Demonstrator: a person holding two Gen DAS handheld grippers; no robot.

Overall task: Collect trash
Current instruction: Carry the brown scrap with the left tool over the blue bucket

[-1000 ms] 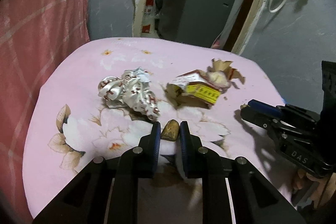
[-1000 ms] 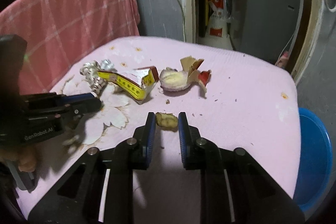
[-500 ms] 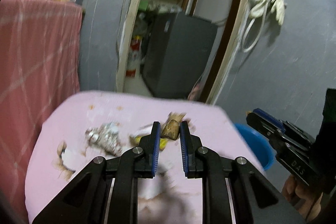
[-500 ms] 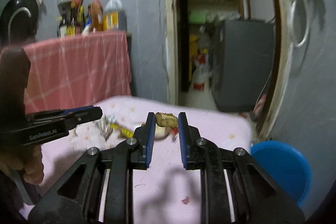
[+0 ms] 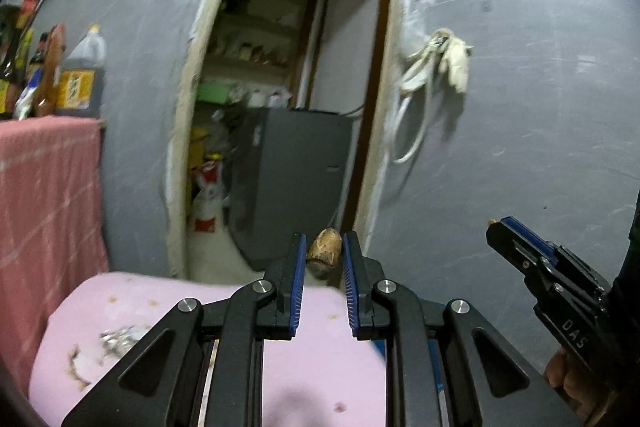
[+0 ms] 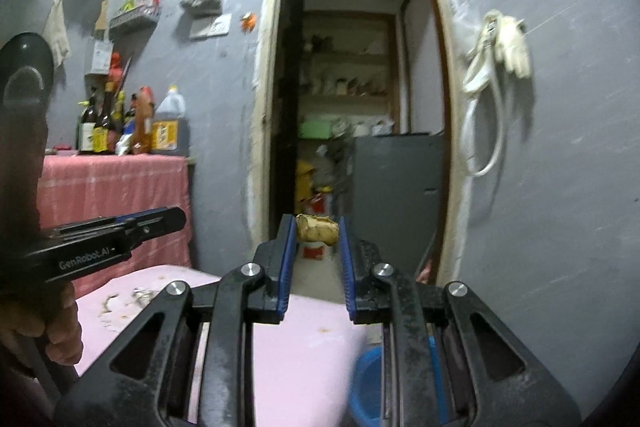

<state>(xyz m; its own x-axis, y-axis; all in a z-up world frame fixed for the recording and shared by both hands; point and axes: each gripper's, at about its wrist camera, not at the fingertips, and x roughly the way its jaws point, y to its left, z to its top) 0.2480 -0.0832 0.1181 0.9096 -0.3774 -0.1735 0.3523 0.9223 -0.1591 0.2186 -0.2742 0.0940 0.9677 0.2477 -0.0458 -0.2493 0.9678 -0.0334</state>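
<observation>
Left wrist view, nearest first: left gripper [image 5: 323, 259] raised above the pink table [image 5: 168, 303], jaws narrow and pinched on a small brown scrap [image 5: 325, 247] held at the very tips of the blue pads [image 5: 298, 279]. Right wrist view, same distance: right gripper [image 6: 317, 233] likewise lifted, closed on a pale yellowish scrap [image 6: 317, 227] lying crosswise between its pads. Each tool visible in the other's camera, well apart, held in a bare hand. Just below and beyond the right tool, partly hidden by its frame, a blue basin [image 6: 366, 383] on the floor beside the table edge, probably the place for the rubbish. Farther back on the tablecloth, blurred, a crumpled silvery wrapper [image 5: 120, 335] and a few crumbs, not yet collected. Beyond that, a red checked cloth [image 6: 112, 187] with bottles [image 6: 132, 123] on top, then a grey wall, an open doorway, a dark grey cabinet [image 6: 396, 187] inside it, and white gloves [image 6: 508, 43] hanging on the wall to the right. Likely risks: both scraps small and gripped only near the fingertips, so a quick swing or a slight loosening could drop one onto the floor short of the basin; basin mostly out of sight, so a release too early could miss it; both tools heading toward one target could knock together.
</observation>
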